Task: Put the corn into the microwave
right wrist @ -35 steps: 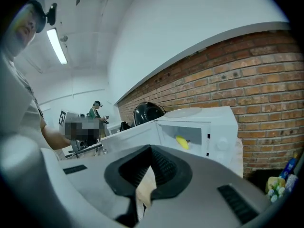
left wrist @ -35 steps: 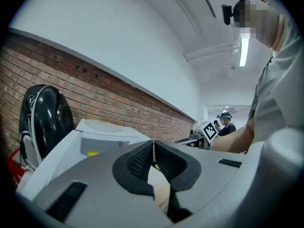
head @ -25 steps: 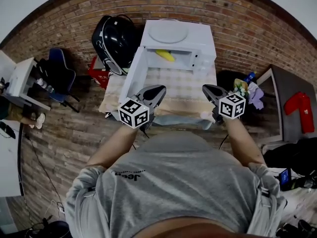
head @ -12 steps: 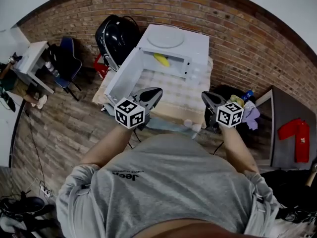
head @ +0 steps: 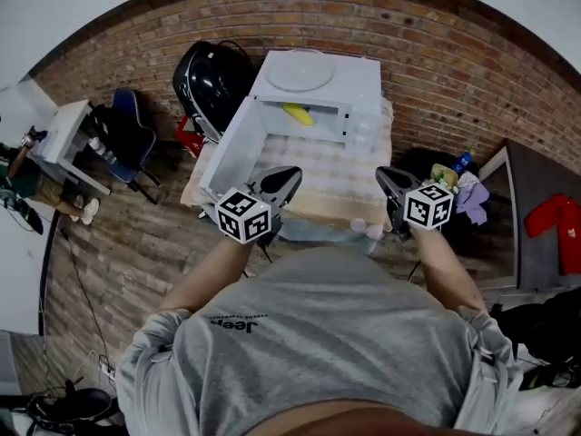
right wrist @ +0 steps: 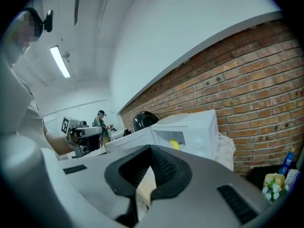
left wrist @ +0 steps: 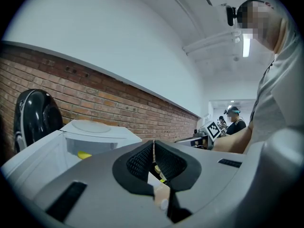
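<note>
Head view steeply down; gripper views near-level (both share microwave [head: 359,84]).

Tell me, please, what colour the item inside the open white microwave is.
Yellow; the elongated corn shows best in the head view.

The yellow corn [head: 298,113] lies on its side inside the white microwave [head: 361,84], which stands at the far edge of the tabletop [head: 331,178] with its door swung open to the left.

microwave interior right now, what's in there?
The door stands open. One yellow corn lies inside the microwave. Most of the cavity is hidden under the microwave's own top, so anything else in there cannot be seen.
</note>
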